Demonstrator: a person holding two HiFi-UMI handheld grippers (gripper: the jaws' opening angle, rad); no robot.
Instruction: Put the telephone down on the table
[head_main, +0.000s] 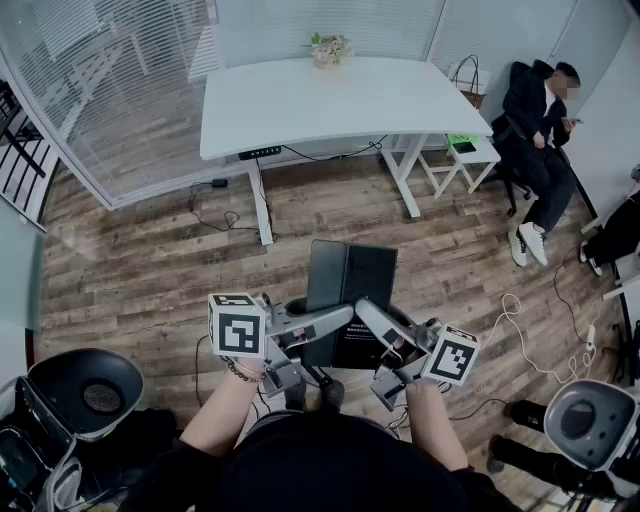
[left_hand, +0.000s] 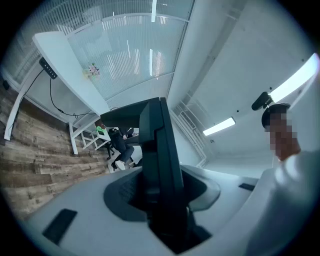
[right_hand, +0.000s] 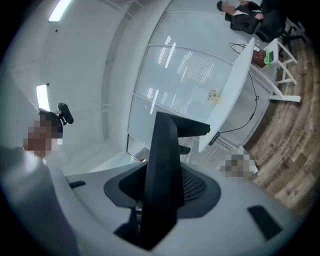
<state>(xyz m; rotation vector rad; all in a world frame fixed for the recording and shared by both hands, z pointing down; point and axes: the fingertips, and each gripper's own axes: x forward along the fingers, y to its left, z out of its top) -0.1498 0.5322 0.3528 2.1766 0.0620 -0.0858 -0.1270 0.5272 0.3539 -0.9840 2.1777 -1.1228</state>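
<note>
The telephone (head_main: 350, 285) is a flat black slab, held out in front of me above the wooden floor. My left gripper (head_main: 335, 320) is shut on its lower left edge and my right gripper (head_main: 372, 318) is shut on its lower right edge. In the left gripper view the telephone (left_hand: 159, 155) stands edge-on between the grey jaws of the left gripper (left_hand: 162, 195). The right gripper view has the telephone (right_hand: 162, 170) the same way, clamped in the right gripper (right_hand: 162, 195). The white table (head_main: 300, 110) stands ahead, well beyond the telephone.
A small flower pot (head_main: 328, 50) sits at the table's far edge. A person sits on a chair (head_main: 540, 125) at the right, beside a white stool (head_main: 465, 155). Office chairs stand at my lower left (head_main: 85, 390) and lower right (head_main: 590, 420). Cables (head_main: 520, 330) trail over the floor.
</note>
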